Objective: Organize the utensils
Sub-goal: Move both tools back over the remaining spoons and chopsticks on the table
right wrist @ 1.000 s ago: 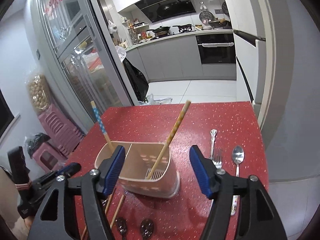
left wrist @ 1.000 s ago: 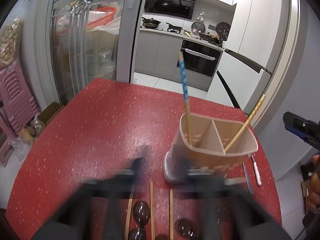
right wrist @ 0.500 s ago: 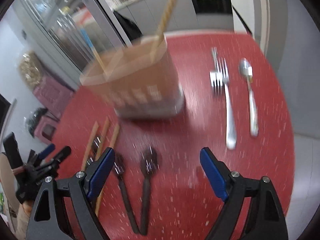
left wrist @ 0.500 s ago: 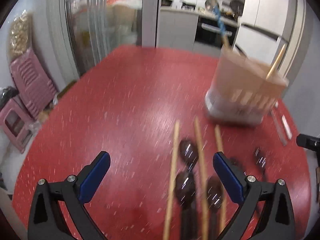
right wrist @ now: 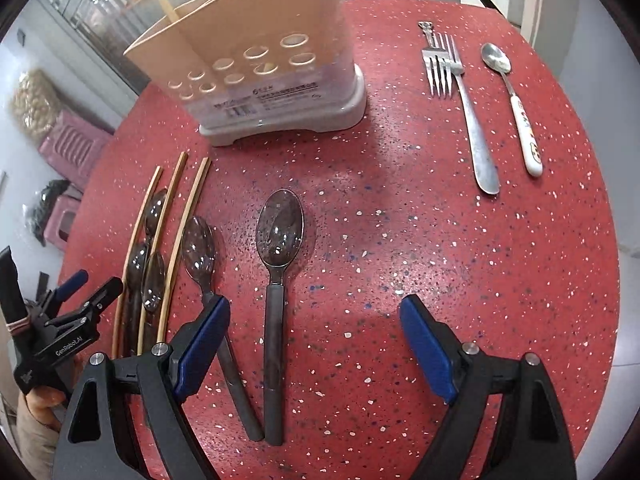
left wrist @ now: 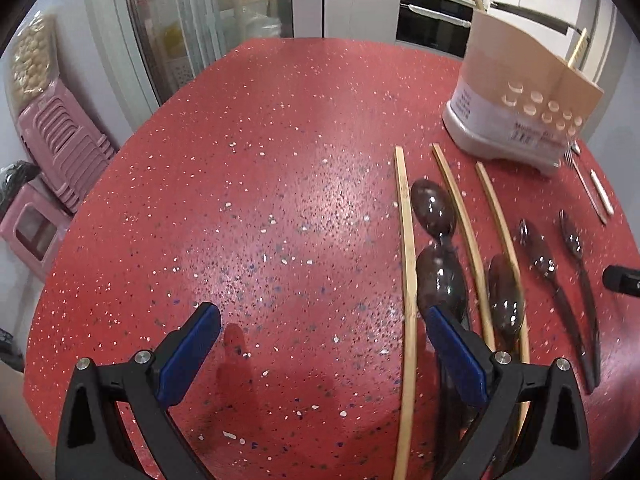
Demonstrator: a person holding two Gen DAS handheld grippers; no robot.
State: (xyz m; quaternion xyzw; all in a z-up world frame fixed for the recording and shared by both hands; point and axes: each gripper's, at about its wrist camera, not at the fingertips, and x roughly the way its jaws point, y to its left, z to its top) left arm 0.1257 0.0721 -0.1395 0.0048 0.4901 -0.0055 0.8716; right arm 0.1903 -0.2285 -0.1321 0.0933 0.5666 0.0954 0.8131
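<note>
A beige utensil holder with a grey base stands on the red table; it also shows in the left wrist view with two chopsticks standing in it. Three bamboo chopsticks and several dark plastic spoons lie in front of it. A steel fork and a white-handled spoon lie at the right. My left gripper is open and empty, low over the table left of the chopsticks. My right gripper is open and empty above a dark spoon's handle.
Pink plastic stools stand on the floor left of the table. A glass sliding door and kitchen cabinets lie beyond the far edge. The left gripper also shows in the right wrist view.
Both grippers have dropped and tilted down toward the table. The holder has shifted up in both views, and the chopsticks and spoons now lie close under the fingers.
</note>
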